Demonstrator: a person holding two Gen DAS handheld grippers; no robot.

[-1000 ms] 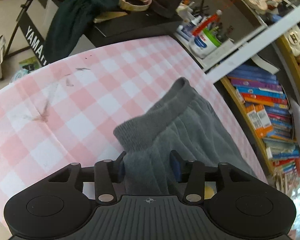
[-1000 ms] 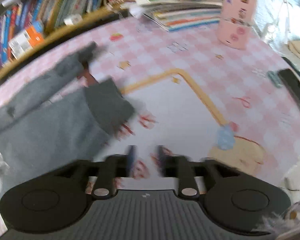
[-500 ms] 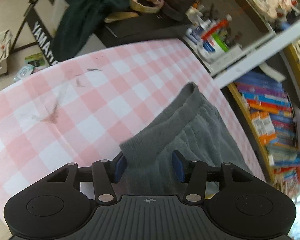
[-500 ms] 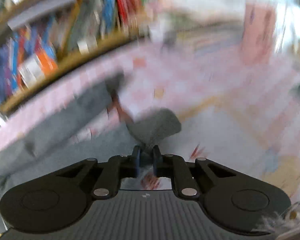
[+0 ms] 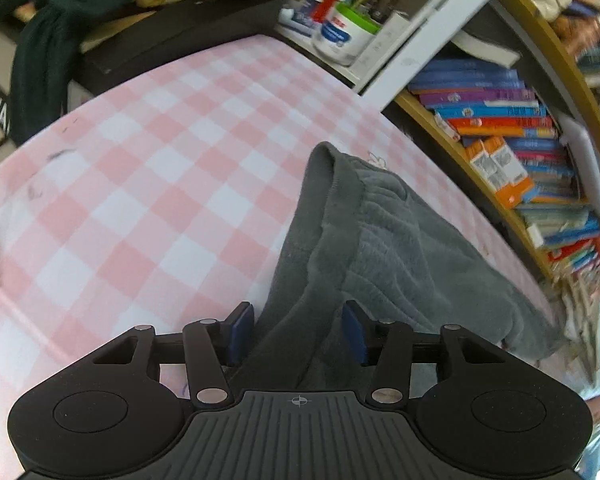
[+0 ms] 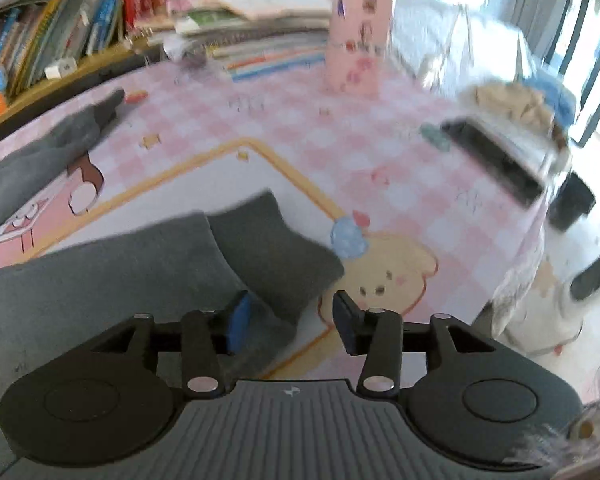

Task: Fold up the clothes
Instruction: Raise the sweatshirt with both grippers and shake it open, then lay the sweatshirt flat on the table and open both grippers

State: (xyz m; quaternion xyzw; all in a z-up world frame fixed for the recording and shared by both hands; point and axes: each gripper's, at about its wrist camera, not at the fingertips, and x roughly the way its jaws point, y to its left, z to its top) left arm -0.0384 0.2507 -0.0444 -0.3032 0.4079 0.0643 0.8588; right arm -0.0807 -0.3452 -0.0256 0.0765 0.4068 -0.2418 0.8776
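Grey knit garment lies on the pink-and-white checked tablecloth, stretched along the side of the table nearest the bookshelf. Looks like a sweater or sweatpants; cannot tell which. Ribbed hem or waistband stands up in a ridge in the left wrist view.

Left gripper: jaws spread wide, blue pads clear of the cloth on both sides. A bunched fold of the garment rises between them but is not pinched. Holding nothing.

Right gripper: jaws also well apart. Left pad touches or sits just over the ribbed cuff at the garment's far end; right pad hangs over bare cloth printed with a cartoon figure. No grip here either. View is motion-blurred toward the edges.

A second grey limb, sleeve or leg, runs off toward the shelf in the right wrist view.

Step in hand, as I judge it: between folds. Both ends lie released on the table, the piece only partly gathered, not yet a tidy stack.

Next move likely calls for fresh grips: left closing on the bunched hem, right on the cuff, each catching both layers, then carrying one end over the other. Loose knit will sag and slip, so pinch deep.
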